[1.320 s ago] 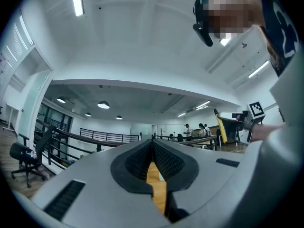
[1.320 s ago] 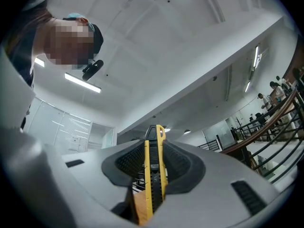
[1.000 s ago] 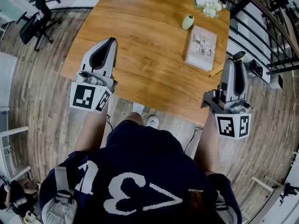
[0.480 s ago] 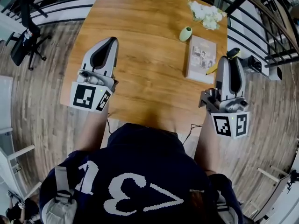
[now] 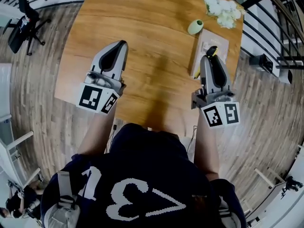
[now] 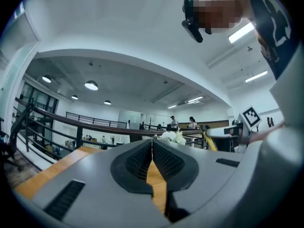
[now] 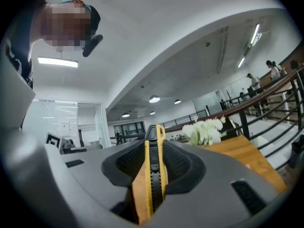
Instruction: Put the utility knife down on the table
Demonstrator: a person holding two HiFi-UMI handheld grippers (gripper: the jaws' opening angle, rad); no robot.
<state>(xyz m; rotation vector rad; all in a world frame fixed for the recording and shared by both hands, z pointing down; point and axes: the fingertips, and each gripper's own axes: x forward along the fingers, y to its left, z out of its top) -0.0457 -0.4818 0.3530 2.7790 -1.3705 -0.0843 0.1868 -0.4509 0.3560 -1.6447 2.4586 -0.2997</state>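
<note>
the utility knife (image 7: 153, 175), yellow with a black ribbed slider, is clamped between the pads of the right gripper (image 7: 153, 151), its tip poking out past them. the jaws stand narrow, pressing on the knife's two flat sides. from the head view the knife (image 5: 212, 51) hangs over the right side of the table (image 5: 142, 27), just at the near left edge of a book (image 5: 217, 38). a small green vase (image 5: 195, 27) and white flowers (image 5: 223, 6) lie farther off.

the left gripper (image 5: 117, 51) hovers over the table's left half, well apart. its pads (image 6: 167, 161) meet at the tips with nothing between them.

to set the knife down well, i'd bring it left onto bare wood, clear of the book. i'd lower it until its length lies flat, and only then part the jaws.

the right gripper view shows the grip itself. only the head view shows where the knife sits relative to the book.
</note>
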